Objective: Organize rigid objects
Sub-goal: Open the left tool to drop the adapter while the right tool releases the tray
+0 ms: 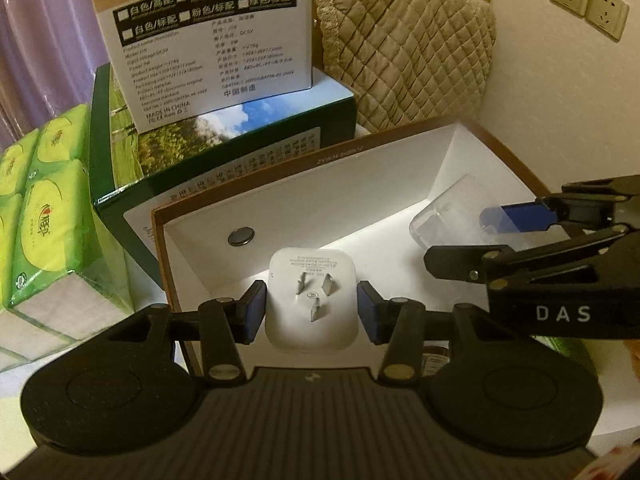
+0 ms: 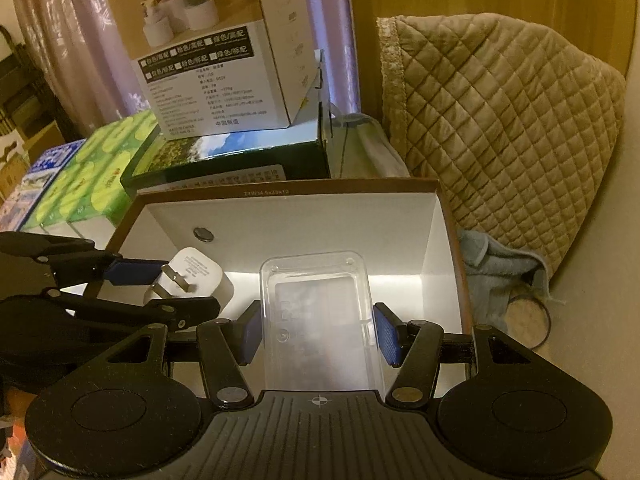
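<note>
A white three-prong plug adapter [image 1: 311, 300] lies prongs up in the brown-rimmed white box [image 1: 340, 204]. My left gripper [image 1: 311, 309] straddles it, its blue pads [image 1: 256, 308] a small gap off each side, so it is open. A clear plastic case [image 2: 320, 320] lies in the same box [image 2: 444, 264]. My right gripper [image 2: 320, 332] straddles it with its blue pads [image 2: 388, 336] just clear of its sides. The adapter also shows in the right wrist view [image 2: 196, 280], with the left gripper [image 2: 168, 284] around it. The case [image 1: 448, 216] and right gripper [image 1: 472, 236] also show in the left wrist view.
A coin cell battery [image 1: 241, 236] lies in the box's far left corner. A dark green box [image 1: 224, 140] with a white product box [image 1: 208, 48] on top stands behind. Green tissue packs [image 1: 44, 216] sit at left, a quilted beige cover [image 2: 508, 136] and a blue cloth [image 2: 496, 276] at right.
</note>
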A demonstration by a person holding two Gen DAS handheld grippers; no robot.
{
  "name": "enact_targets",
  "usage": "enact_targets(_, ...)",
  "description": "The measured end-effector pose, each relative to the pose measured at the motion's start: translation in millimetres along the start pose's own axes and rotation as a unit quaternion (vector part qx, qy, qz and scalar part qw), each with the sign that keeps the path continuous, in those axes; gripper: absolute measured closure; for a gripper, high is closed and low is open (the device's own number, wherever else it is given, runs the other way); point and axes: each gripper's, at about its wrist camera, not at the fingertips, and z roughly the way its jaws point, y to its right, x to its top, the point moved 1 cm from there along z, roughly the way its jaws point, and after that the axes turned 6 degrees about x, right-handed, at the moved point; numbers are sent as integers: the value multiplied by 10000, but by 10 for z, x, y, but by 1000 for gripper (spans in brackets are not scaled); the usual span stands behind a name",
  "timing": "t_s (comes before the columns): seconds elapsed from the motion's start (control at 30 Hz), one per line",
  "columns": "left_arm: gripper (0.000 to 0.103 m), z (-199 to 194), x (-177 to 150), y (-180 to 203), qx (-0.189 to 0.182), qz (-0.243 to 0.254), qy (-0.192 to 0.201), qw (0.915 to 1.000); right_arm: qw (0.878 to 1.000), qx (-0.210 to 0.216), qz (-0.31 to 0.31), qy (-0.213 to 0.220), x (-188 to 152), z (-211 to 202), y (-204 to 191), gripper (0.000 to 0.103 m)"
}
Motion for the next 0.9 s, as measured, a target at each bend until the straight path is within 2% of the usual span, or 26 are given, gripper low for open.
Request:
enact_targets(0.2, 57, -46, 20, -17, 103, 108, 148, 9998, 10000, -10, -40, 67, 34, 39, -24, 49)
enact_targets(0.4, 53, -124, -15, -65, -1, 31, 135, 9999, 9991, 130, 194, 357, 83, 5, -13, 45)
enact_targets(0.6, 53, -217, -61, -60, -100, 25, 131, 9999, 9994, 125, -14, 331, 41, -81, -91, 41)
enact_targets(0.9, 49, -436, -143, -59, -201, -33, 199, 9996, 9992, 155, 95, 361, -126, -294, -98, 41)
